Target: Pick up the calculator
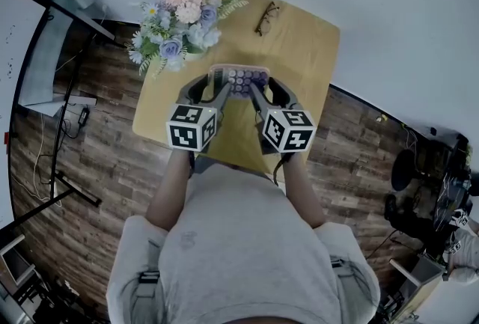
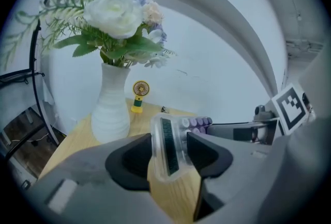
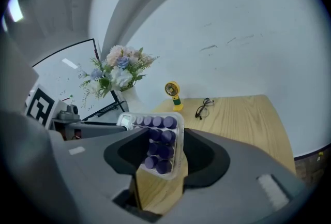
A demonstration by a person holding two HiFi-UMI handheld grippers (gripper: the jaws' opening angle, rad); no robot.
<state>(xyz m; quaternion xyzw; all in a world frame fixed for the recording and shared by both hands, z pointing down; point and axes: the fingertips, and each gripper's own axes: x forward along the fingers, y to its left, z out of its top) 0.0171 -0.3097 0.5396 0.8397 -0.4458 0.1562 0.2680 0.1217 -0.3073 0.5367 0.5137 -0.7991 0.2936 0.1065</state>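
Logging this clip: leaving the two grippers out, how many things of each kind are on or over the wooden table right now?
calculator: 1
vase of flowers: 1
pair of glasses: 1
small yellow fan: 1
Total: 4

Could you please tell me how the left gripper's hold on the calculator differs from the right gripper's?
The left gripper clamps the calculator at its display end, the right gripper at its purple-key end. The left gripper sits on the calculator's left in the head view, the right gripper on its right. Both are shut on it.
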